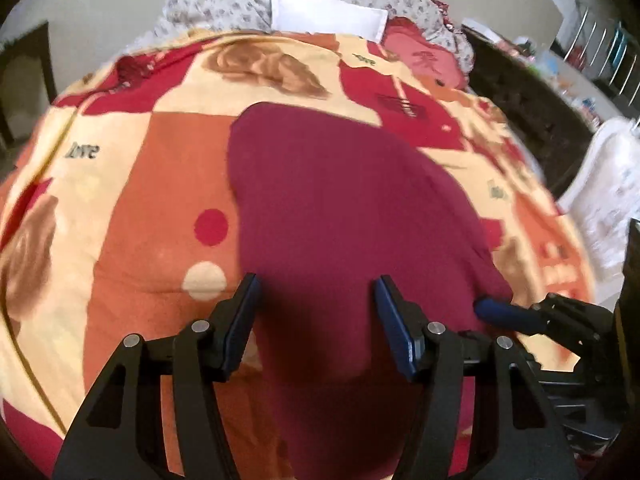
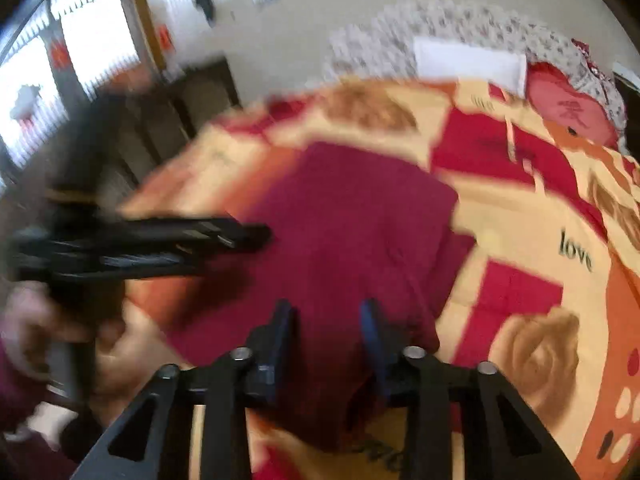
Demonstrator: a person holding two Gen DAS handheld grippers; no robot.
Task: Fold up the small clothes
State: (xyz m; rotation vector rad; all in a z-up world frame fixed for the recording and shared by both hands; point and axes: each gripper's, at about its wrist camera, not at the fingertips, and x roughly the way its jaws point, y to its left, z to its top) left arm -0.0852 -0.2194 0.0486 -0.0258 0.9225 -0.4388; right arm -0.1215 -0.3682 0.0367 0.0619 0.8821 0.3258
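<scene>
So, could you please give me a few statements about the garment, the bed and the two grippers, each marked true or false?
1. The maroon garment lies on a blanket patterned in red, orange and cream. True.
2. The left gripper is clamped shut with its pads touching. False: its jaws stand apart, over the garment's near part.
3. A white rectangular cloth lies at the far end of the bed, on a floral cover. True.
4. The garment is blue denim. False: it is plain maroon.
5. The right gripper has a gap between its jaws. True.
6. The word "love" is printed on the garment. False: it is printed on the blanket.
</scene>
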